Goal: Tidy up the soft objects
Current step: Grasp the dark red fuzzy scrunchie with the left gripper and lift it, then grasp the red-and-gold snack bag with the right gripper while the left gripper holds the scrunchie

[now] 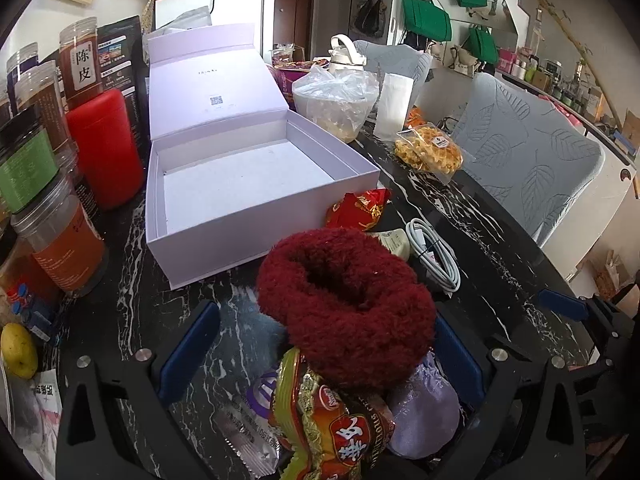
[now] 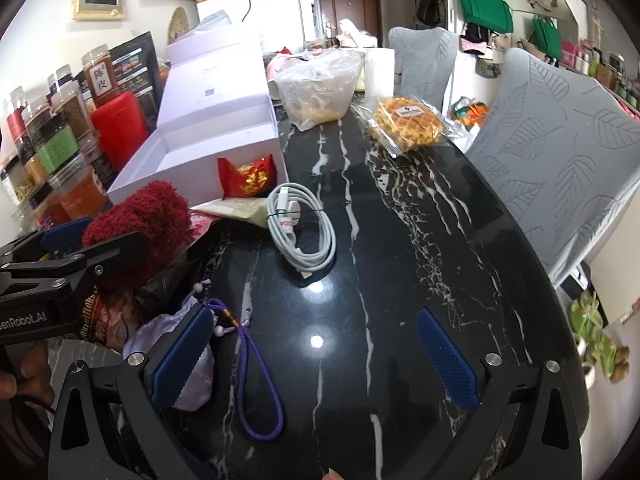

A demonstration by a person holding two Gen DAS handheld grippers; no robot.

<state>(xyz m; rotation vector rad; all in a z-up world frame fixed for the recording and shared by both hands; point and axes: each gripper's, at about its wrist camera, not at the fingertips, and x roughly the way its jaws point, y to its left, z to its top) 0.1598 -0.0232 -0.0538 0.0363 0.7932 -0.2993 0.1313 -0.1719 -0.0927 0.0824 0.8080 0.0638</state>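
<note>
Your left claw [image 1: 320, 344] gapes wide around the fluffy dark-red knitted ring [image 1: 344, 300], not gripping; closing could snag the crinkly snack packet [image 1: 332, 420] beneath, while your right claw [image 2: 316, 364] idles open beside it

On the table [image 1: 500, 216], an open gift box [image 1: 240, 184] sits at 11 o'clock of a fluffy scrunchie [image 1: 344, 300]; jars [image 1: 60, 240] at 9, a coiled cable [image 1: 434, 256] at 2, a wrapped waffle [image 1: 428, 152] beyond at 1.
</note>
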